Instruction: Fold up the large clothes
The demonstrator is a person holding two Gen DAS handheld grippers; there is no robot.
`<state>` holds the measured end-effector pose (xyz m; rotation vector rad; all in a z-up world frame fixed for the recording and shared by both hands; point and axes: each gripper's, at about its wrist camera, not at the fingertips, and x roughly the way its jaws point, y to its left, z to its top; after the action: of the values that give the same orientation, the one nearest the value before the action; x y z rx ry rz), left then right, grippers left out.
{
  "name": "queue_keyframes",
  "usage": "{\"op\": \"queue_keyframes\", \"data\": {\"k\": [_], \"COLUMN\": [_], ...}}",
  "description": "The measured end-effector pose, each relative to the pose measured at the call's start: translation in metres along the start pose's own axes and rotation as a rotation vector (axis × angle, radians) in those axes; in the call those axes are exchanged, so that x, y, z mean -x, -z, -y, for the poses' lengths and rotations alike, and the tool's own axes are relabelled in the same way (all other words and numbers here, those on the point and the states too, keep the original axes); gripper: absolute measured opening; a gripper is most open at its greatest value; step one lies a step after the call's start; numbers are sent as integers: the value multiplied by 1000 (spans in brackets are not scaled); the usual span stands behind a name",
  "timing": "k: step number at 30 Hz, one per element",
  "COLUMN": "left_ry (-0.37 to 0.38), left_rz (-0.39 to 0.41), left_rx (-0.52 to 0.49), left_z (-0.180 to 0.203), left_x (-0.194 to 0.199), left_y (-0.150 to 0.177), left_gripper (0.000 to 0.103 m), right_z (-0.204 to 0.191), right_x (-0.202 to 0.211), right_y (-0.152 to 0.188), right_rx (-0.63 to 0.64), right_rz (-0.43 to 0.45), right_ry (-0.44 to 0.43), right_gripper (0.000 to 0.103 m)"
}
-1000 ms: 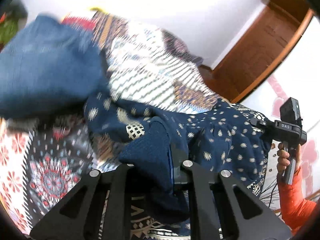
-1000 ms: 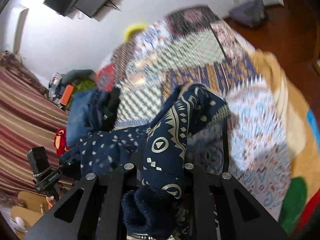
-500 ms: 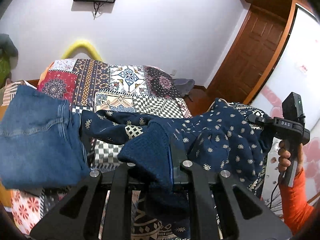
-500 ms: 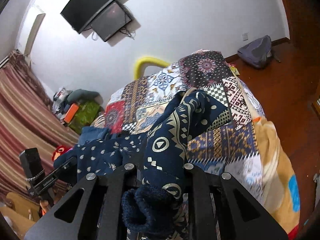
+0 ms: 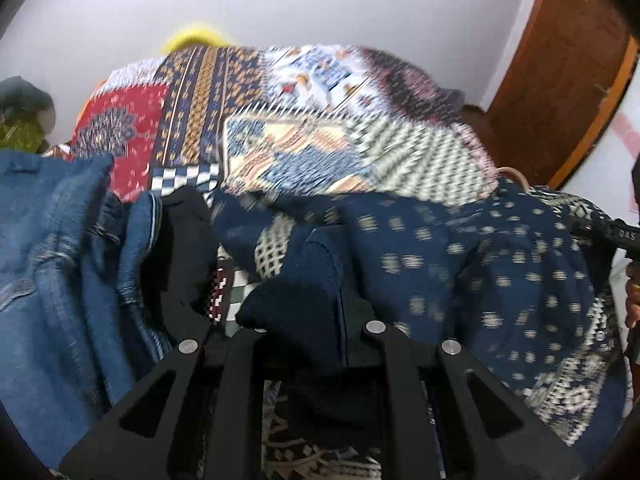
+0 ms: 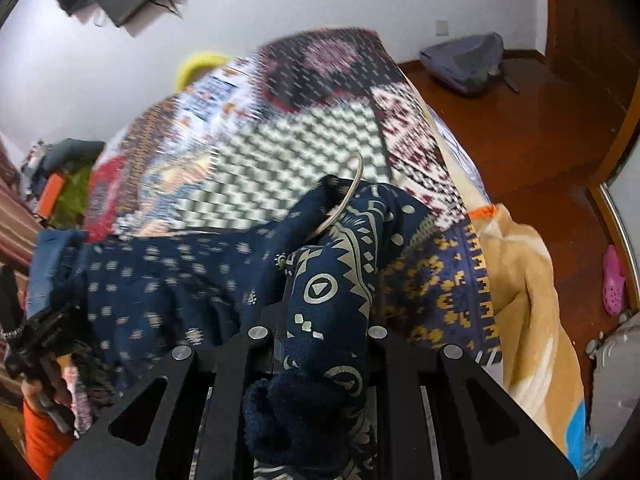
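Observation:
A large navy garment (image 5: 500, 272) with pale dots and a geometric border hangs stretched between my two grippers above the bed. My left gripper (image 5: 316, 320) is shut on a bunched dark-blue edge of it. In the right wrist view the same garment (image 6: 168, 280) runs off to the left, and my right gripper (image 6: 320, 332) is shut on a patterned fold with a thick knitted hem. A metal ring (image 6: 348, 196) sticks out of the cloth past the right gripper's fingertips. The fingertips of both grippers are buried in fabric.
A patchwork bedspread (image 5: 304, 132) covers the bed. Folded blue jeans (image 5: 52, 256) and a black cloth (image 5: 184, 256) lie at its left. A tan blanket (image 6: 524, 300) hangs off the bed's right side over the wooden floor (image 6: 532, 148), where a grey bag (image 6: 468, 64) sits.
Both grippers have swung forward and down toward the bed with the garment held; the bedspread now fills more of each view and the jeans sit closer at left.

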<state>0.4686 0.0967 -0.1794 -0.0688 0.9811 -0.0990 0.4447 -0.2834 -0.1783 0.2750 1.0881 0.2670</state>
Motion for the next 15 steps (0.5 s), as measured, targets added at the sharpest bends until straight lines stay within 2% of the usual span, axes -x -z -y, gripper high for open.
{"op": "queue_keyframes", "data": {"k": [5, 7, 15], "left_ry": [0, -18, -37], "left_rz": [-26, -28, -69], "left_rx": [28, 19, 53], "left_z": [-15, -13, -10], "left_x": [-23, -24, -8], "left_y": [5, 6, 12], "left_gripper": [18, 23, 29], "right_z": [32, 37, 26], "right_x": [-25, -29, -5], "right_y": [4, 7, 12], "right_rx": [-82, -105, -63], "right_rz": [-59, -77, -96], "right_ry": [-1, -3, 21], "right_gripper": [17, 19, 24]}}
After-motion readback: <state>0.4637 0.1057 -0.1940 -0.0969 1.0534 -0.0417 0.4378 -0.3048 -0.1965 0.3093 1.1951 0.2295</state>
